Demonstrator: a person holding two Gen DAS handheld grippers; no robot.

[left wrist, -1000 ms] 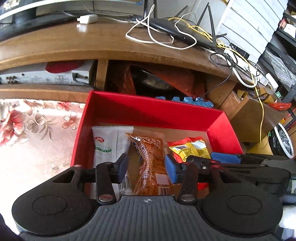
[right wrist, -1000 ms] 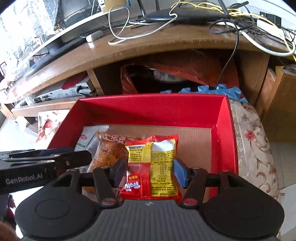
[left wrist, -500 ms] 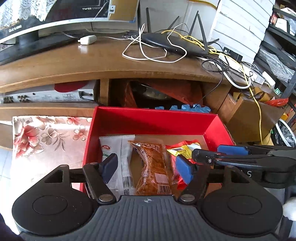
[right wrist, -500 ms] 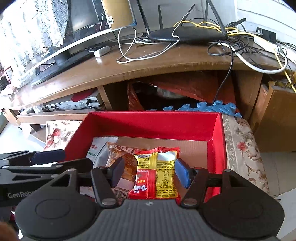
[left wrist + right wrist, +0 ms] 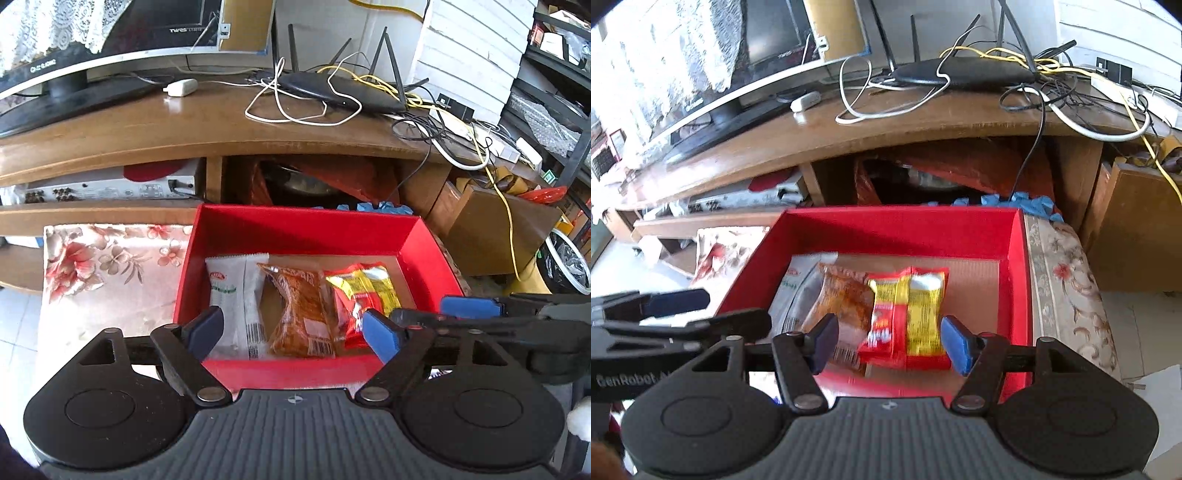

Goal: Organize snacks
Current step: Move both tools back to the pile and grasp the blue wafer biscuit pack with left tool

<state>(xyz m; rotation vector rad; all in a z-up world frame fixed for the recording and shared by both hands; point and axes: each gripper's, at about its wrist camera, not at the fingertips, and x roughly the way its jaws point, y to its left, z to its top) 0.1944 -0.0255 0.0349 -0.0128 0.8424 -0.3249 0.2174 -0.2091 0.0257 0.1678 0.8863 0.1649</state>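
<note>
A red box holds three snack packs side by side: a white pack on the left, an orange-brown pack in the middle, a red and yellow pack on the right. My left gripper is open and empty, above the box's near edge. My right gripper is open and empty, above the red and yellow pack. Each gripper shows at the side of the other's view.
The box sits on a floral cloth in front of a wooden TV stand. A router and tangled cables lie on the stand. A brown cardboard box stands at the right.
Both grippers have pulled back and up from the box and opened wider. The right gripper has let go of the red and yellow pack, which now lies in the box.
</note>
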